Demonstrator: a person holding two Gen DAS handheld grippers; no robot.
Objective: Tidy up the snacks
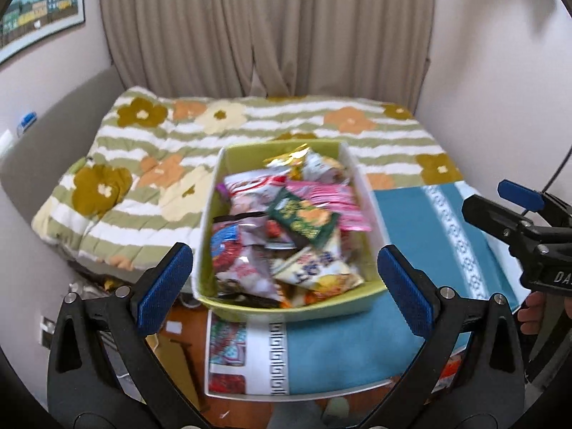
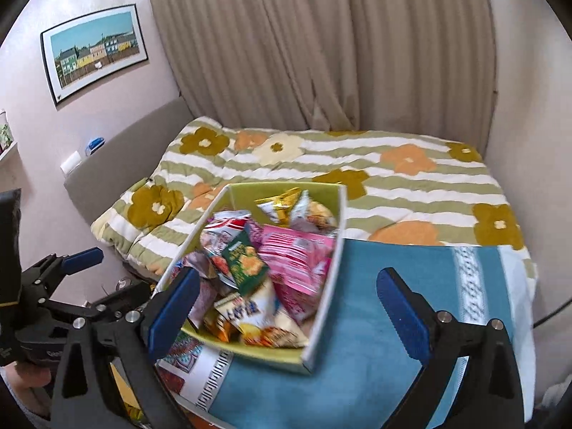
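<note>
Snacks (image 1: 286,221) ahead of spread left tool (image 1: 286,282)

glossy foil snack packets (image 1: 286,228); smooth green box (image 1: 286,309); matt teal cloth (image 1: 422,221); quilted floral blanket (image 1: 150,164).

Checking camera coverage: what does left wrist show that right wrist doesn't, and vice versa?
Only left wrist: floor clutter left of the blue cloth, and the right gripper from the side.

Only right wrist: the whole framed picture, a wall shelf edge, and the left gripper from the side.

Both: green box piled with snack packets, floral blanket, beige curtain; each view's own gripper is open and empty.
</note>
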